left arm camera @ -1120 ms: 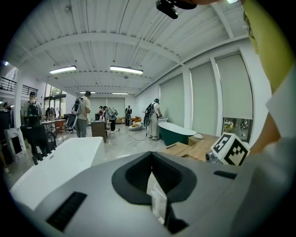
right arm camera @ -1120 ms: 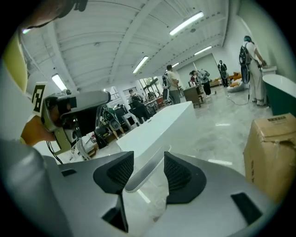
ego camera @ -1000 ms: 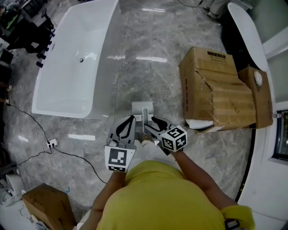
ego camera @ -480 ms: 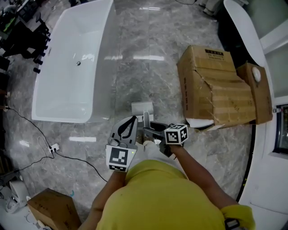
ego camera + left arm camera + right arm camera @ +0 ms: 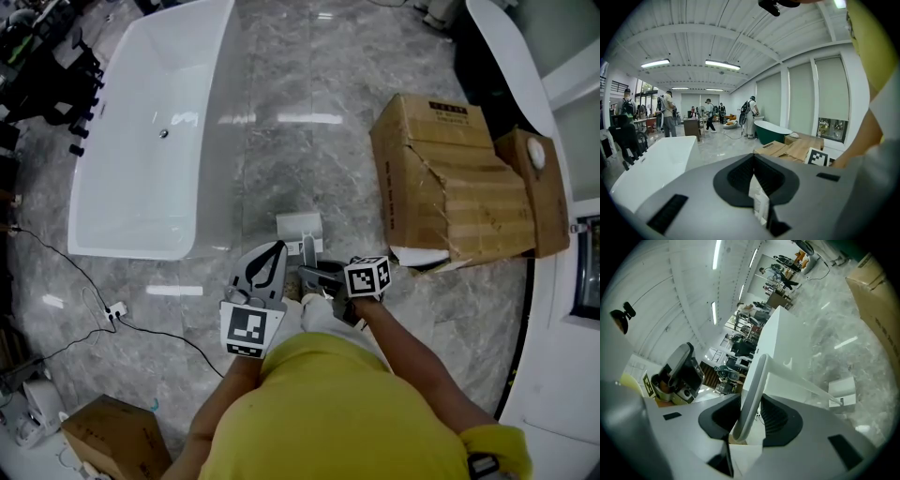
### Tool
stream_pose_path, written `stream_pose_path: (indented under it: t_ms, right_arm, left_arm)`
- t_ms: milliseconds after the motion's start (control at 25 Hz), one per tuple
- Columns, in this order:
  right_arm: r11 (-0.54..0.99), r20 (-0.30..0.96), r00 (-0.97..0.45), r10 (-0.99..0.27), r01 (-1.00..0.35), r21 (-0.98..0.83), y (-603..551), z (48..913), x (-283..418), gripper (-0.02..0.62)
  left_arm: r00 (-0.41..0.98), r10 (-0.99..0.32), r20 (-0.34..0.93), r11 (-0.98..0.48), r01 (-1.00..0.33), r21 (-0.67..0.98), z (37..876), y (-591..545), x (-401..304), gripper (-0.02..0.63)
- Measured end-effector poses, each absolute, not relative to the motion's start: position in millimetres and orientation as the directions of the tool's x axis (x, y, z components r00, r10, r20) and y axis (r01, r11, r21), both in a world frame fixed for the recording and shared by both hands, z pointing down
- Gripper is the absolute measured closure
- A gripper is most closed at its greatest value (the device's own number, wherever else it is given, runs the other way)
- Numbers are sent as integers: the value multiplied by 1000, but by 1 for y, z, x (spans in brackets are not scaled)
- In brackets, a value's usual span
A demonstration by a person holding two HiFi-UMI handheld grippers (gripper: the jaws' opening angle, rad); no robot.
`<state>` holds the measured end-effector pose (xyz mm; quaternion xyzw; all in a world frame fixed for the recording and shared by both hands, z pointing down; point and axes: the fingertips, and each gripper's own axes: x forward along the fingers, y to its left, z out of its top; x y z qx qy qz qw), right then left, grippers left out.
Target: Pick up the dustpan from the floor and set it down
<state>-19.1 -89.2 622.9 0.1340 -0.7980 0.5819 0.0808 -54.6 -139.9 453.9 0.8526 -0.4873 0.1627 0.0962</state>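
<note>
Two grippers are out in front of the person in the yellow shirt, and only one of them is actually doing anything. The right gripper [image 5: 315, 273] [image 5: 752, 399] has the dustpan's grey handle [image 5: 307, 249] [image 5: 752, 390] standing right between its jaws. The jaws have just been closing and now sit about halfway in, with both dark pads up against the handle, so that's a proper grip. The white pan end of the dustpan [image 5: 300, 225] [image 5: 842, 391] is down by the marble floor [image 5: 319, 94], just off the near corner of the big white bathtub [image 5: 150, 131] [image 5: 783, 333]. Honestly can't tell if it's resting on the floor or a hair above it. The left gripper [image 5: 277, 248] [image 5: 753, 157] hangs just beside the right one, near the handle but not on it. Its jaws are pressed together and have nothing from the room in them. Over to the right there's a beat-up cardboard box [image 5: 450, 178] [image 5: 787, 147], well apart from the pan, and a smaller box [image 5: 112, 436] sits at the bottom left near a black cable [image 5: 159, 328] snaking across the floor. The left gripper view also catches a dark green tub [image 5: 771, 131] and a few people [image 5: 668, 112] standing way at the back of the hall.
</note>
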Motion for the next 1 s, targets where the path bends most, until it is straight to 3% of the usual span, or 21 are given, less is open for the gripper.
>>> stream_pose_path:
  t_ms: [1000]
  right_arm:
    - [350,110,-961,-255,-198,-916,-106,489,-6,445]
  left_arm:
    - [518,-773,367,-550,-835,21,455,-147,-47,604]
